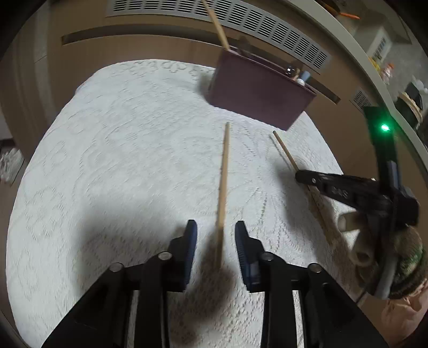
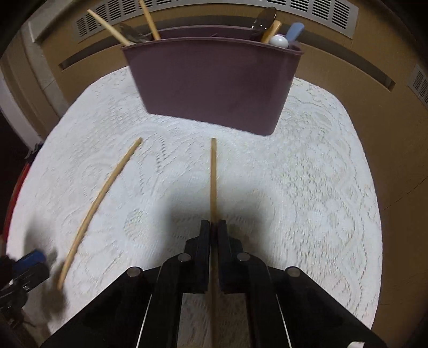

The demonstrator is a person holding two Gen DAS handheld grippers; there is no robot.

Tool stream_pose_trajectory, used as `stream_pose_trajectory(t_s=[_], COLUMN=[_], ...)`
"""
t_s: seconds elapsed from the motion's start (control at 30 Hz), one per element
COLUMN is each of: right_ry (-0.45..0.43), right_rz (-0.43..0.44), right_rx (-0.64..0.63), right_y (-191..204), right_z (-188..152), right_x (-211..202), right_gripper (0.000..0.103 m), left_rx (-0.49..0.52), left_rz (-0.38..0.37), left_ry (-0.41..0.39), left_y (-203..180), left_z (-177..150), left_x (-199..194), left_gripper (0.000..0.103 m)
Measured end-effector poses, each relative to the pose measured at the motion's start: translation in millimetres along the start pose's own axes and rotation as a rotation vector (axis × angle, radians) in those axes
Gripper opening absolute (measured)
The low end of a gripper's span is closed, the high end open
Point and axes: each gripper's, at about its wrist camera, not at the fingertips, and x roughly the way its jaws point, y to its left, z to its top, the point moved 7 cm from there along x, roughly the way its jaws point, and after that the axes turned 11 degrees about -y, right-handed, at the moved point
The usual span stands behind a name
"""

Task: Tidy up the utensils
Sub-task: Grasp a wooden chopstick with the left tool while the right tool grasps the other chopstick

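Note:
My left gripper (image 1: 216, 235) stands open over the white lace cloth (image 1: 120, 147). A wooden chopstick (image 1: 224, 184) runs between its blue pads (image 1: 190, 241) without touching either; its far end points at the purple utensil holder (image 1: 256, 96). My right gripper (image 2: 213, 224) is shut on a second chopstick (image 2: 213, 174), which points at the holder (image 2: 211, 83). From the left wrist view, the right gripper (image 1: 299, 176) pinches that chopstick (image 1: 286, 152) at the right. The first chopstick (image 2: 101, 198) shows at the left of the right wrist view.
The holder contains wooden sticks (image 2: 149, 24), a dark spoon (image 2: 263, 18) and a blue-handled piece (image 2: 294, 29). A brown wall with vent grilles (image 2: 307, 8) runs behind the table. A person's hand (image 1: 350, 222) grips the right tool. The cloth (image 2: 307, 174) ends at rounded table edges.

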Motion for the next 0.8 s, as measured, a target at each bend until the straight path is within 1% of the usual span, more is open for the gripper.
stream_pose_trajectory(t_s=[0.1,0.13,0.2,0.33,0.47,0.5,0.53,0.6,0.8], right_ry=[-0.024,-0.033,-0.043,-0.059,-0.065,-0.066,-0.068,-0.077,-0.091], right_rz=[0.035,0.042,0.063,0.083,0.082,0.080,0.077,0.070,0.079], right_rx=[-0.003,-0.005,0.001,0.030,0.040,0.043,0.045,0.045,0.062], right_y=[4.1,5.5,6.4,4.2,3.2,1.8,-0.9,-3.8,-7.9], right_z=[-13.4,-19.6,-28.2,-43.8,-54.8,-57.1,-57.1,-58.5,-59.7], right_x=[-28.4,-39.3,-54.5,-73.8,-79.3,-80.1,-79.2,-81.9,-86.6], right_gripper=[0.005,0.005,0.005,0.005,0.005,0.005,0.005,0.005,0.005], left_rx=[0.064,0.090,0.121,0.159,0.248,0.277,0.293,0.297,0.262], left_rz=[-0.008,-0.011,-0.001,0.076,0.142,0.153,0.157,0.162,0.162], left_ry=[0.027,0.047,0.081,0.160,0.193,0.201,0.207,0.224,0.264], left_y=[-9.3,-13.8,-18.5,-21.4,-24.3,-26.9,-28.8,-31.4,-29.0], left_z=[10.9,16.0,24.5,40.9,47.2,48.0,48.4,49.1,52.5], left_x=[14.3,22.9,39.2,75.6,95.0,97.8,99.4,102.1,106.1], left_gripper=[0.043,0.044,0.044,0.043,0.043,0.041,0.037,0.035,0.036])
